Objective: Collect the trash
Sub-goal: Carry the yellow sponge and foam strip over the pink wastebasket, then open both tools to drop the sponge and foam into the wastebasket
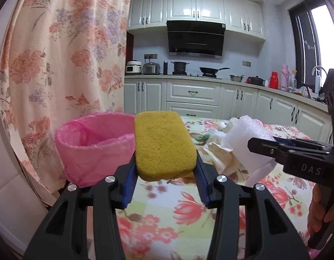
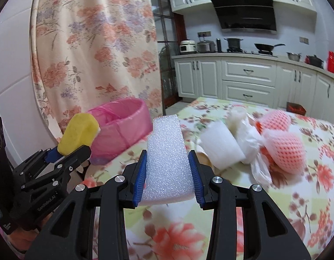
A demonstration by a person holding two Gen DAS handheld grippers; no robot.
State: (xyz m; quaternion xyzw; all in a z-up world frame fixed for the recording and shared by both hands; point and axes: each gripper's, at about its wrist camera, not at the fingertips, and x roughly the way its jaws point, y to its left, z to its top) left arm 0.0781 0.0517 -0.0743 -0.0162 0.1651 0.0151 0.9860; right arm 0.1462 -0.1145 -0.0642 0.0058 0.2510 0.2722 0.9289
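The bench (image 2: 297,205) wears a glossy cloth printed with red and pink flowers on pale yellow-green. At its far left edge, beside a flowered curtain (image 1: 58,65), stands the bin (image 1: 88,149), a round tub lined with a thin, crinkled pink bag, its mouth open. A heap of trash lies right of the middle: a white foam block (image 2: 221,147) with rounded edges, crumpled white plastic film (image 2: 251,140) just beside it, and two pink foam-net fruit sleeves (image 2: 284,149), soft and meshed, touching the film. The left claw (image 1: 165,169) holds a yellow sponge (image 1: 163,145), a porous rounded rectangle pinched at its lower sides between the blue ribbed pads, raised off the cloth with the bin just behind and left of it. The right claw (image 2: 168,177) grips a white foam strip (image 2: 167,158), grainy and slightly curved, clamped along both long edges, its far end jutting up past the fingertips, above the cloth.
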